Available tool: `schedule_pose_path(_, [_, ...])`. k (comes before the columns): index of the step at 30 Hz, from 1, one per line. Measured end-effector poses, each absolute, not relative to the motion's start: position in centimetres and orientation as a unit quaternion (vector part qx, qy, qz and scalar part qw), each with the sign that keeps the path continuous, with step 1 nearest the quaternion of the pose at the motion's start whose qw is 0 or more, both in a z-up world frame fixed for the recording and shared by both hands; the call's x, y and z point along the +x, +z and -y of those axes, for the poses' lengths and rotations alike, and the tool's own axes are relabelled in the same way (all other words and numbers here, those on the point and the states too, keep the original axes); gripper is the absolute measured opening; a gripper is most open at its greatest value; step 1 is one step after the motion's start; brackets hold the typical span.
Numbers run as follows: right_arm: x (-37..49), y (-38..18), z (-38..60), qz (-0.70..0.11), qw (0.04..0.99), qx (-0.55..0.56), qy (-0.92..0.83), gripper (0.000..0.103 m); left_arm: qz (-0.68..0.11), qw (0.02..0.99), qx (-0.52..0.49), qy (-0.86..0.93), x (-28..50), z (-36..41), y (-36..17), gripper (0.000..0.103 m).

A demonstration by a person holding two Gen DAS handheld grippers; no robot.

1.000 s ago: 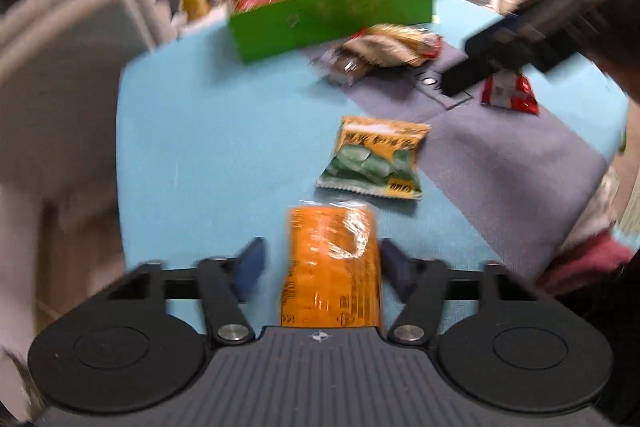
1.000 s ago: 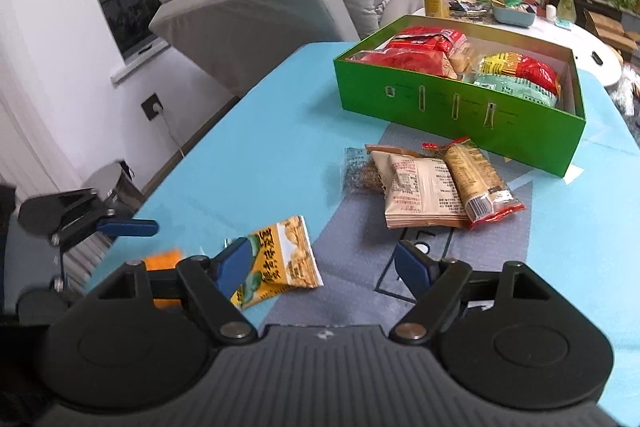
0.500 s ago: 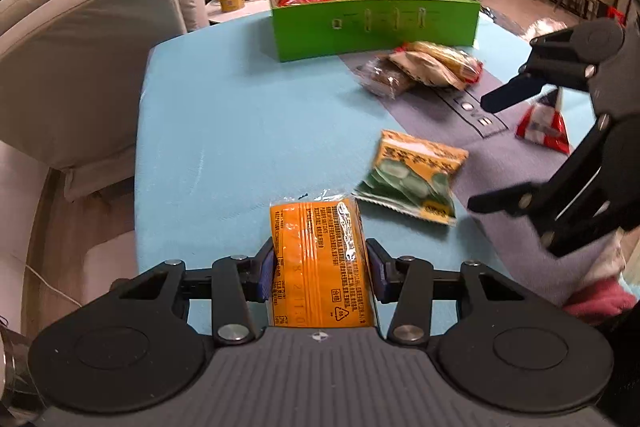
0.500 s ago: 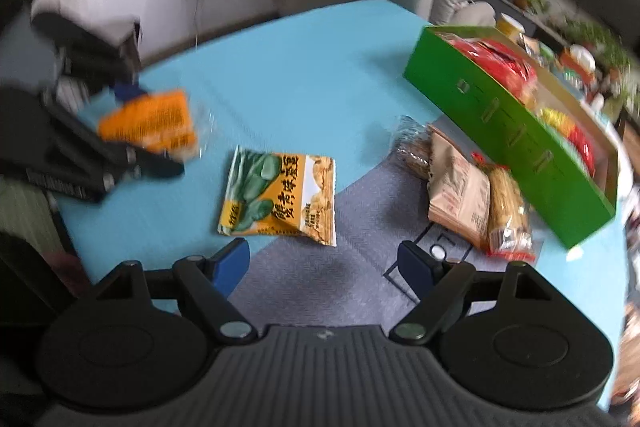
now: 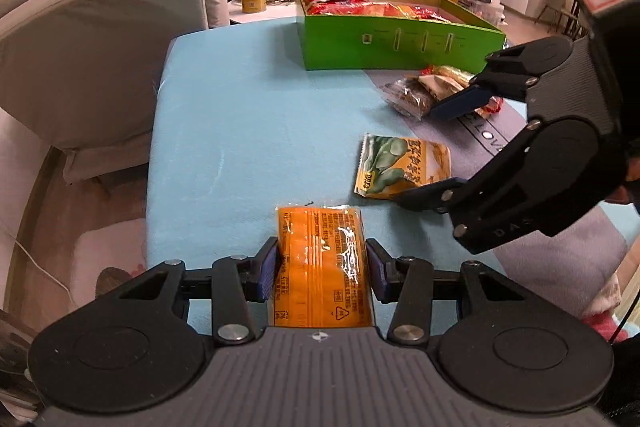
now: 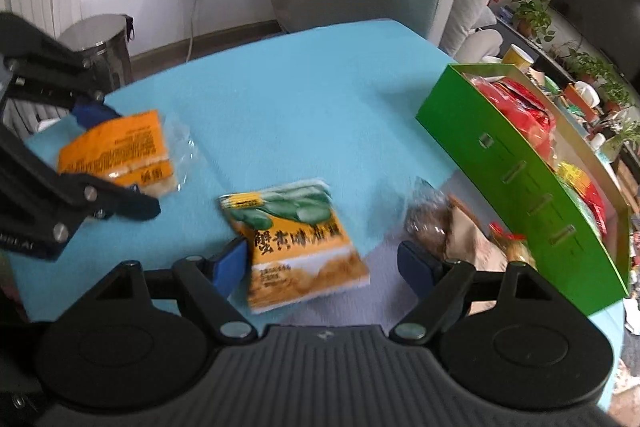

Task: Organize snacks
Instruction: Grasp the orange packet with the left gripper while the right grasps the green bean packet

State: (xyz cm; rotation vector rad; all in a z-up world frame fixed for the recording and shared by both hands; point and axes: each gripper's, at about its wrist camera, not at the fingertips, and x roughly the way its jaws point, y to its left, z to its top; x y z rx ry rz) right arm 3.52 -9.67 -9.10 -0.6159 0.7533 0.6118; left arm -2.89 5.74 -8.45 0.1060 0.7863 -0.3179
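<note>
My left gripper (image 5: 322, 267) is shut on an orange snack packet (image 5: 322, 267), held over the near edge of the blue table; it also shows in the right wrist view (image 6: 116, 151). My right gripper (image 6: 324, 267) is open, with a green-and-yellow snack bag (image 6: 300, 239) lying on the table between its fingers; the bag also shows in the left wrist view (image 5: 404, 167). A green box (image 5: 400, 43) holding several red and yellow packets stands at the far side.
A pile of brown and red packets (image 5: 432, 91) lies on a grey mat (image 5: 560, 247) in front of the box. A grey sofa (image 5: 100, 39) stands left of the table. A metal bin (image 6: 100, 43) stands on the floor.
My left gripper closed on the orange packet and lifted it. My right gripper swung down over the green-and-yellow bag, which now lies between its open fingers.
</note>
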Motion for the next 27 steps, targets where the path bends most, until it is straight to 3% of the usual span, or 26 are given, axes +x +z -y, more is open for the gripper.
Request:
schedule_pose_path(8, [4.4, -9.1, 9.7, -0.381, 0.841, -0.238, 0.3, 0.068, -0.383, 0.909, 0.048, -0.155, -2.7, -5.8, -8.5, 0.043])
schedule_pose_path(10, [4.6, -9.2, 9.8, -0.39, 0.842, -0.221, 0.299, 0.067, -0.387, 0.908, 0.052, -0.153, -2.9, -5.7, -8.5, 0.046])
schedule_pose_path(12, [4.7, -9.1, 10.0, -0.399, 0.842, -0.202, 0.302, 0.067, -0.39, 0.907, 0.058, -0.15, -3.3, -5.7, -8.4, 0.055])
schedule_pose_path(15, [4.7, -9.1, 10.4, -0.41, 0.839, -0.17, 0.313, 0.067, -0.391, 0.907, 0.066, -0.142, -3.7, -5.8, -8.6, 0.058])
schedule_pose_path(17, [4.3, -9.0, 10.3, -0.405, 0.843, -0.172, 0.31, 0.067, -0.393, 0.907, 0.064, -0.138, -3.8, -6.0, -8.8, 0.057])
schedule_pose_path(19, [4.3, -8.9, 10.2, -0.405, 0.845, -0.169, 0.306, 0.067, -0.395, 0.906, 0.056, -0.137, -3.7, -6.2, -9.0, 0.043])
schedule_pose_path(27, [3.7, -7.3, 11.6, -0.389, 0.865, -0.132, 0.289, 0.067, -0.379, 0.911, 0.072, -0.143, -3.5, -5.0, -8.0, 0.042])
